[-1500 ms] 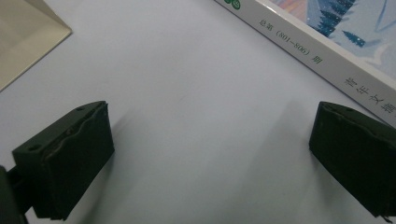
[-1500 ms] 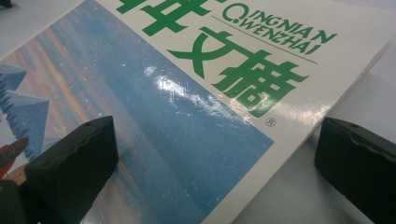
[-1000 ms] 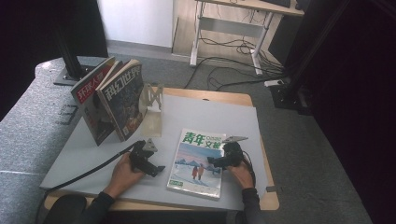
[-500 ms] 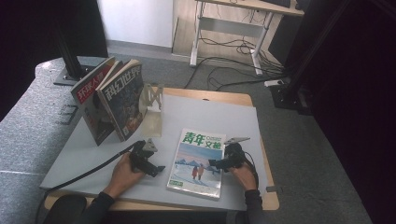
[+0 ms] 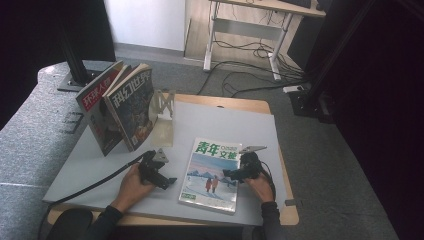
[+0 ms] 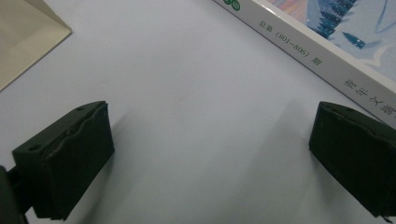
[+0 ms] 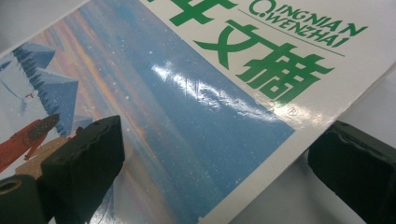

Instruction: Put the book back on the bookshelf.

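A magazine [image 5: 211, 172] with a blue snowy cover and green title lies flat on the grey mat [image 5: 215, 122]. My left gripper [image 5: 169, 181] rests on the mat just left of it. In the left gripper view this gripper [image 6: 212, 126] is open over bare mat, with the magazine's white spine [image 6: 308, 51] at the upper right. My right gripper [image 5: 231, 174] sits at the magazine's right edge. It [image 7: 219, 140] is open, with one jaw over the magazine's cover [image 7: 201, 98] and the other off the edge over the mat.
Two magazines [image 5: 122, 112] stand leaning in a pale rack [image 5: 163, 117] at the mat's back left; its cream base [image 6: 25, 46] lies near my left gripper. The wooden table edge [image 5: 285, 215] borders the mat. A cable trails left from the left gripper.
The right hand has slid slightly toward the table's front along the magazine's right edge. The left gripper has barely moved.
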`<state>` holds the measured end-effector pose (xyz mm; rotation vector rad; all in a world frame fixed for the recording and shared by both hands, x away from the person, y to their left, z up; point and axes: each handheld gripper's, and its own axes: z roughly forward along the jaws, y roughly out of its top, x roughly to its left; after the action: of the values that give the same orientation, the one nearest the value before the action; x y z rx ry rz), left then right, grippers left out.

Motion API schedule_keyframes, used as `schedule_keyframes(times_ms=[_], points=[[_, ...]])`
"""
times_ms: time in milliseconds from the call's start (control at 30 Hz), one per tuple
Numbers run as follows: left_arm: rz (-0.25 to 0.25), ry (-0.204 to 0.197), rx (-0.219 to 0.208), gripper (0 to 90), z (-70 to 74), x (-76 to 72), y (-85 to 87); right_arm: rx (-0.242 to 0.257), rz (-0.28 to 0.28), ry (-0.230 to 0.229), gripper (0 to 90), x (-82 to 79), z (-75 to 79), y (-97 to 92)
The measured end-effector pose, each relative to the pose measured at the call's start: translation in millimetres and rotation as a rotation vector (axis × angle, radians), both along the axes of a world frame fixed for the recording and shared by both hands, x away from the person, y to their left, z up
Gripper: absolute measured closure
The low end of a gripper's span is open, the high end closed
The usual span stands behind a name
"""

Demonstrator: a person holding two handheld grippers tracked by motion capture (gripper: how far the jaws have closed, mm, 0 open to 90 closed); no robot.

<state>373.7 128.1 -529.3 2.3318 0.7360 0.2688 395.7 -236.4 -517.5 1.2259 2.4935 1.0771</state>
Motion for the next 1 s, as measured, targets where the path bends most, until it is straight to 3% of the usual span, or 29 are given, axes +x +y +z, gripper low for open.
schedule_keyframes(times_ms=[167, 300, 400, 500, 567, 633, 667, 767, 900, 1000], points=[[0.0, 0.0, 0.0, 0.0, 0.0, 0.0, 0.0, 0.004, 0.007, -0.01, 3.8, 0.5, 1.6, 2.0], [0.0, 0.0, 0.0, 0.0, 0.0, 0.0, 0.0, 0.054, 0.031, -0.012, 6.1, 1.2, 4.5, 7.6], [0.0, 0.0, 0.0, 0.0, 0.0, 0.0, 0.0, 0.036, 0.049, -0.013, 6.1, 2.3, 5.3, 16.0], [0.0, 0.0, 0.0, 0.0, 0.0, 0.0, 0.0, 0.045, 0.033, -0.028, 7.0, 2.7, 8.0, 15.5], [0.0, 0.0, 0.0, 0.0, 0.0, 0.0, 0.0, 0.094, 0.018, -0.038, 10.6, 2.9, 11.3, 12.2], [0.0, 0.0, 0.0, 0.0, 0.0, 0.0, 0.0, 0.201, 0.037, -0.001, 13.8, 4.7, 12.4, 10.7], [0.0, 0.0, 0.0, 0.0, 0.0, 0.0, 0.0, 0.213, 0.039, 0.009, 13.9, 5.7, 11.9, 11.9], [0.0, 0.0, 0.0, 0.0, 0.0, -0.1, 0.0, 0.095, 0.031, -0.001, 13.4, 7.9, 7.2, 22.6], [0.0, 0.0, 0.0, 0.0, 0.0, -0.1, -0.1, 0.106, 0.021, 0.002, 15.6, 8.7, 6.5, 20.4], [0.0, -0.001, 0.0, 0.0, 0.0, -0.1, -0.1, 0.114, 0.0, 0.005, 22.2, 10.2, 6.4, 14.9]])
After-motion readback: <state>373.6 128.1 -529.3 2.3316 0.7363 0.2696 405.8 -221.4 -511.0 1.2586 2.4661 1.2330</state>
